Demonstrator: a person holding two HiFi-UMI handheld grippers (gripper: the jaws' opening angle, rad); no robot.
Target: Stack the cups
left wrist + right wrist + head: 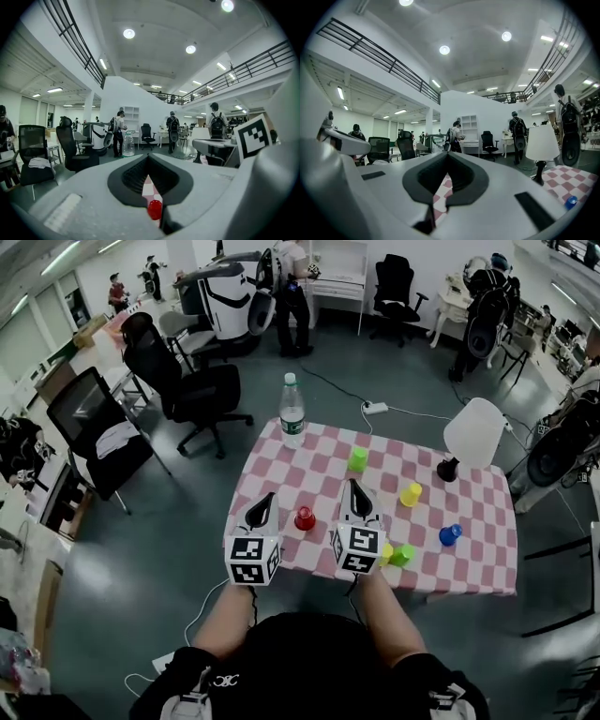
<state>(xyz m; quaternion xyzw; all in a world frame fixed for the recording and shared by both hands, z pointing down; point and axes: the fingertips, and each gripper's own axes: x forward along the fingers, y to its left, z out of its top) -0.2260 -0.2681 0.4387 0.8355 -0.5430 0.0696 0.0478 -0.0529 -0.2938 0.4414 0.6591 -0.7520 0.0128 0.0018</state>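
Observation:
Several small cups stand on the pink-checked table [469, 573]: a red cup [305, 518], a green cup [357, 459], a yellow cup [411, 495], a blue cup [450, 534], and a green cup [403, 555] beside a yellow cup [385, 554] at the near edge. My left gripper [263, 502] hangs just left of the red cup, jaws together and empty. My right gripper [354, 491] is just right of it, also shut and empty. In the left gripper view the red cup [154, 209] shows through the slit below the left gripper [148, 157]. The right gripper view has the right gripper [448, 154] and the blue cup [570, 202].
A water bottle [292, 412] stands at the table's far left corner and a white lamp [473, 435] at the far right. Black office chairs [187, 381] stand left of the table, a cable and power strip [375, 408] lie behind it. People stand far back.

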